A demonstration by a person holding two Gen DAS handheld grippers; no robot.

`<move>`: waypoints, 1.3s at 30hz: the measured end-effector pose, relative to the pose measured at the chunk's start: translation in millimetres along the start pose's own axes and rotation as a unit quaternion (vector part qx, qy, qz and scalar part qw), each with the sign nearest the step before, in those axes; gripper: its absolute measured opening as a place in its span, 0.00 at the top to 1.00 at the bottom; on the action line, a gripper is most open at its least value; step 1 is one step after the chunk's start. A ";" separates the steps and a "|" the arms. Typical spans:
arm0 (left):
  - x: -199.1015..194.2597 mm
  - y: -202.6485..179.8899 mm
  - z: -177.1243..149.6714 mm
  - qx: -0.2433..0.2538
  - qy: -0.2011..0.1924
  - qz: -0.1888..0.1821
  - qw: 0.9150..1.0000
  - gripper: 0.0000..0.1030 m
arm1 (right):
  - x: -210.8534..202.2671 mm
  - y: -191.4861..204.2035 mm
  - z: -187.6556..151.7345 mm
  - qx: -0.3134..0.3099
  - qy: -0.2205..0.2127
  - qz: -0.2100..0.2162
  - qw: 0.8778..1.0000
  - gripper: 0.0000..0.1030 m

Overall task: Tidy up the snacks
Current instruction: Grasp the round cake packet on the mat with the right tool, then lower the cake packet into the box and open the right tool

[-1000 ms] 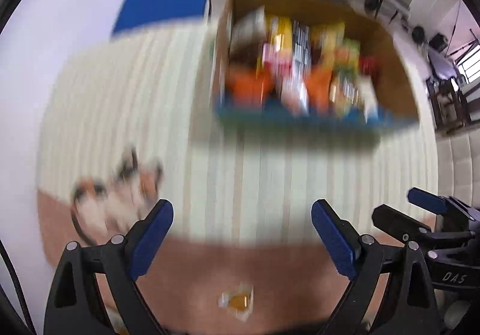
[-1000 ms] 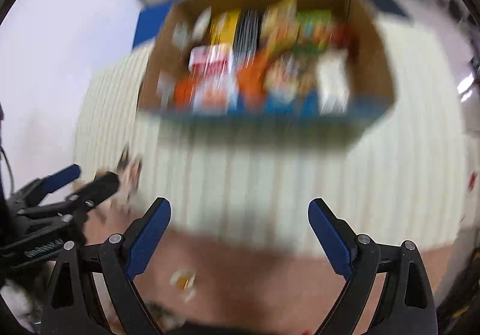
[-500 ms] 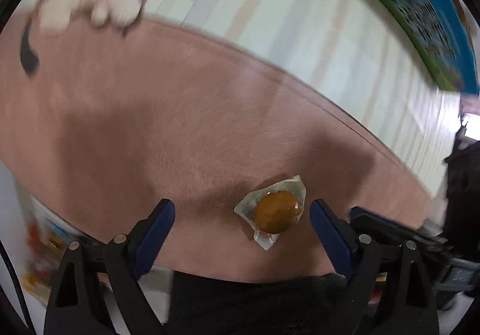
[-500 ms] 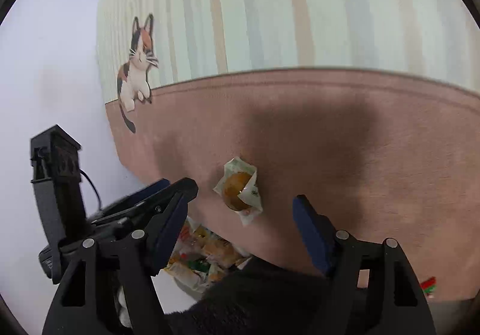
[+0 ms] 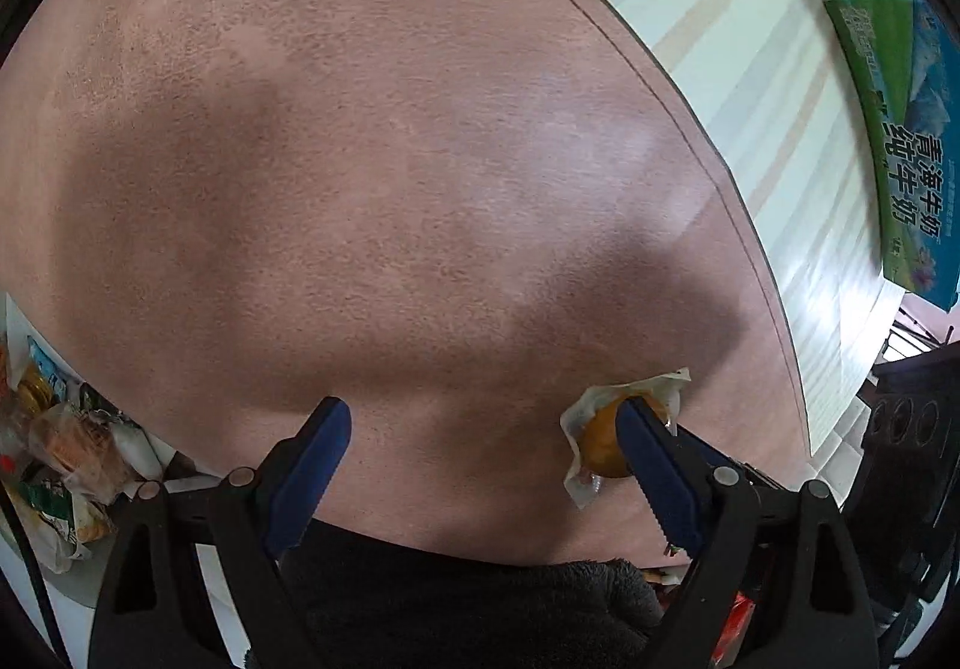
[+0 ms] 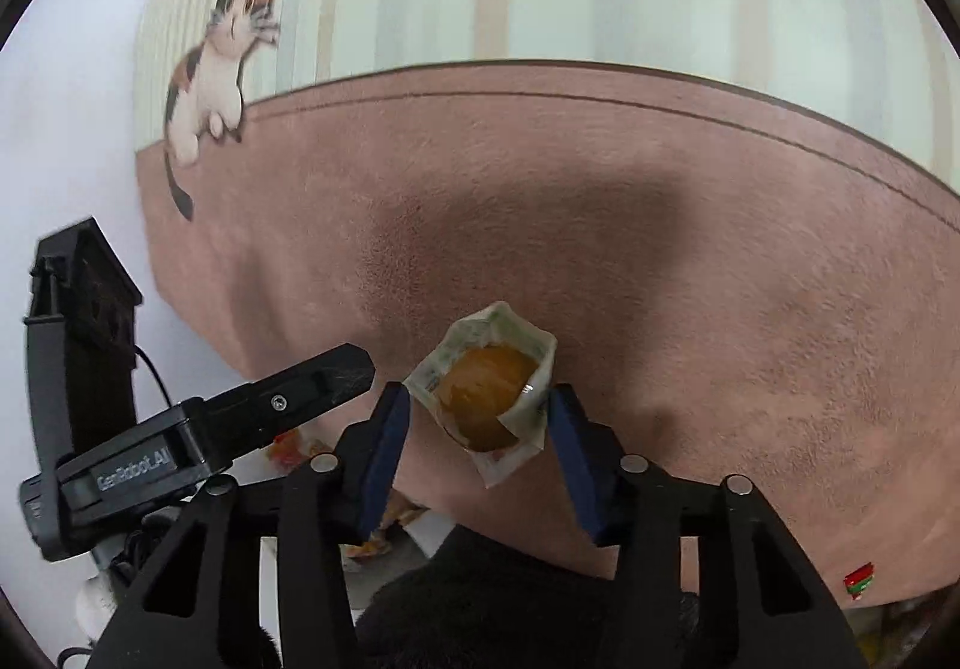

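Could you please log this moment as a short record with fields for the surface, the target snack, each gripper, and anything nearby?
surface: pink mat with a cat picture
target: wrapped orange snack lying on the mat
right gripper: jaws closing, snack between them, pads at the wrapper's edges
left gripper: wide, closing slowly, nothing between its jaws; snack partly behind one finger
nearby: green and blue milk carton box; pile of packaged snacks beyond the mat's edge
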State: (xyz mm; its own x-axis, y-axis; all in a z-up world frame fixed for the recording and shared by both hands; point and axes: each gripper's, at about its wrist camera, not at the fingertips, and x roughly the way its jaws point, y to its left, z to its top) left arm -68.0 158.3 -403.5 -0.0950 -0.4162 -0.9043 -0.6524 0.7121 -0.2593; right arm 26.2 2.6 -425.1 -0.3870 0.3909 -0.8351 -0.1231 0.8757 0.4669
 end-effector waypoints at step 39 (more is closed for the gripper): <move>-170.4 -306.2 42.9 0.302 -0.276 0.048 0.911 0.09 | -308.9 -43.4 40.5 0.001 -0.325 -0.010 0.946 0.60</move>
State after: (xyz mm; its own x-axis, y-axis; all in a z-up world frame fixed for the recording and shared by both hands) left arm 180.3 35.4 -184.6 0.3727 -0.1068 -0.9218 -0.1117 0.9810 -0.1588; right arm 188.0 -144.7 -199.2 0.2593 0.4657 -0.8461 -0.1233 0.8849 0.4492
